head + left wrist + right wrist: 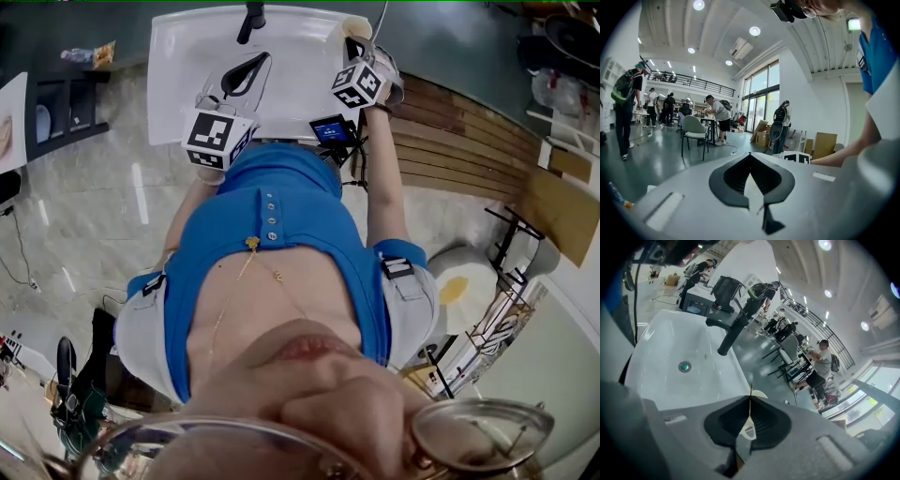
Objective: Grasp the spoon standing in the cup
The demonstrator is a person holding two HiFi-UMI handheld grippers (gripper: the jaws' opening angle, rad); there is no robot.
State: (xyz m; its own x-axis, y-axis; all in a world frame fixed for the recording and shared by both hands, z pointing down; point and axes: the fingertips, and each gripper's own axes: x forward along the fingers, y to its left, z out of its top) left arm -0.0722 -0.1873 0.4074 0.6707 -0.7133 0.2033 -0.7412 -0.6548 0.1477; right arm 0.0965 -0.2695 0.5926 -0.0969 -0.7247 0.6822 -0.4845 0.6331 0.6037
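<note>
In the head view the cream cup (356,26) stands on the right rim of the white sink (187,56). My right gripper (355,47) reaches up to it. In the right gripper view its jaws are drawn together around a thin pale spoon (750,390) whose edge sticks out past the tips, and the right gripper (750,399) has the cup's rim (760,394) just behind it. My left gripper (246,75) hovers over the basin, shut and holding nothing. In its own view the left gripper (750,155) points out into the room.
A black faucet (731,331) rises at the back of the sink, and the drain (684,366) lies mid-basin. The person's blue top fills the middle of the head view. Chairs (695,130), tables and several people stand in the hall beyond.
</note>
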